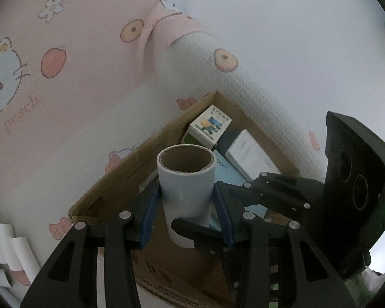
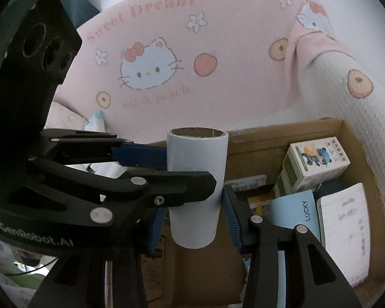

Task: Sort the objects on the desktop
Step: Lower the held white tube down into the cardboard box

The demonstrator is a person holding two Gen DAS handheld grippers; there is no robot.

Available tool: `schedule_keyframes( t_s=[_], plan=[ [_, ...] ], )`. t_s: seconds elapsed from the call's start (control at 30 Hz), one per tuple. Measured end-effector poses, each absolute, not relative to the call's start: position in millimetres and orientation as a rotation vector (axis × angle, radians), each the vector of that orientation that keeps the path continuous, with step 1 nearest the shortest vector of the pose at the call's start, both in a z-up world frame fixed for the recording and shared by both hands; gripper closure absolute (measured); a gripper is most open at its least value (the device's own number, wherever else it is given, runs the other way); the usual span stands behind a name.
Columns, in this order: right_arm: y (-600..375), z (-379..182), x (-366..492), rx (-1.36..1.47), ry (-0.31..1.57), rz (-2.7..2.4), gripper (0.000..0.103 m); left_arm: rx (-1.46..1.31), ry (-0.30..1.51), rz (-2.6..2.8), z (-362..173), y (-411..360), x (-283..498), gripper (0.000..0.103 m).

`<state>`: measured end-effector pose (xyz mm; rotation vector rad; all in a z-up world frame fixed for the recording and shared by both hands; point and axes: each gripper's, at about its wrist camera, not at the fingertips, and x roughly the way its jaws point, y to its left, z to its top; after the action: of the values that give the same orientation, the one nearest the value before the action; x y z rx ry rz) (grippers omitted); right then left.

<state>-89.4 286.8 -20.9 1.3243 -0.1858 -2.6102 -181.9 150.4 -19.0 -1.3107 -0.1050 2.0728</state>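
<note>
While a pink-and-white cartoon-cat blanket [image 2: 218, 59] fills the background from nine to three o'clock, an open cardboard box [image 2: 277, 138] sits below it, holding a green-and-white figure carton [image 2: 318, 163] at its two-o'clock corner, a white booklet [image 2: 346, 231] at four o'clock, and a pale blue "LUCKY" card [image 2: 295, 210] just beside that booklet. Above the box's near edge hangs the white paper roll [image 2: 197, 187], a tube with a brown cardboard core; its long axis stands almost upright, the open end pointing toward twelve o'clock and the lower end tipped slightly toward the cameras. Both grippers pinch it. The right gripper [image 2: 192, 218] clamps its blue pads on the lower half of the tube, at eight and four o'clock of it. The left gripper [image 1: 187, 205], seen from the right wrist entering from nine o'clock, squeezes the roll [image 1: 187, 179] across its middle with blue pads on either side. In the left wrist view the right gripper reaches in from three o'clock, its black finger [image 1: 192, 228] crossing in front of the tube's lower part.
</note>
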Motion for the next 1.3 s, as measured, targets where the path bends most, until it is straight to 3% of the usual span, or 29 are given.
schedule_keyframes(
  t_s=[0.27, 0.7, 0.77, 0.97, 1.0, 1.03, 1.07, 1.3],
  plan=[
    [294.4, -44.6, -105.0, 1.440, -0.309, -2.506, 0.063, -1.426, 0.029, 2.029, -41.9, 161.3, -192.2, 0.056],
    [305.5, -74.7, -126.9, 1.629, -0.500, -2.407, 0.063, -1.501, 0.097, 1.986, -59.7, 160.4, -208.9, 0.058],
    [305.7, -81.0, -129.0, 1.647, -0.521, -2.388, 0.063, -1.500, 0.131, 1.985, -62.5, 162.6, -209.4, 0.066],
    [304.3, -88.5, -135.8, 1.706, -0.508, -2.331, 0.063, -1.517, 0.140, 1.945, -64.0, 159.3, -213.7, 0.076],
    [304.1, -89.8, -137.9, 1.727, -0.494, -2.323, 0.063, -1.522, 0.143, 1.937, -64.5, 159.5, -214.1, 0.081],
    [304.1, -91.8, -141.1, 1.749, -0.491, -2.316, 0.063, -1.526, 0.154, 1.931, -65.2, 159.9, -214.2, 0.098],
    [304.6, -94.9, -143.4, 1.780, -0.487, -2.297, 0.063, -1.535, 0.183, 1.931, -65.7, 161.4, -214.0, 0.101],
    [299.6, -104.8, -156.5, 1.876, -0.446, -2.165, 0.063, -1.503, 0.282, 1.945, -64.8, 155.9, -212.9, 0.103]
  ],
)
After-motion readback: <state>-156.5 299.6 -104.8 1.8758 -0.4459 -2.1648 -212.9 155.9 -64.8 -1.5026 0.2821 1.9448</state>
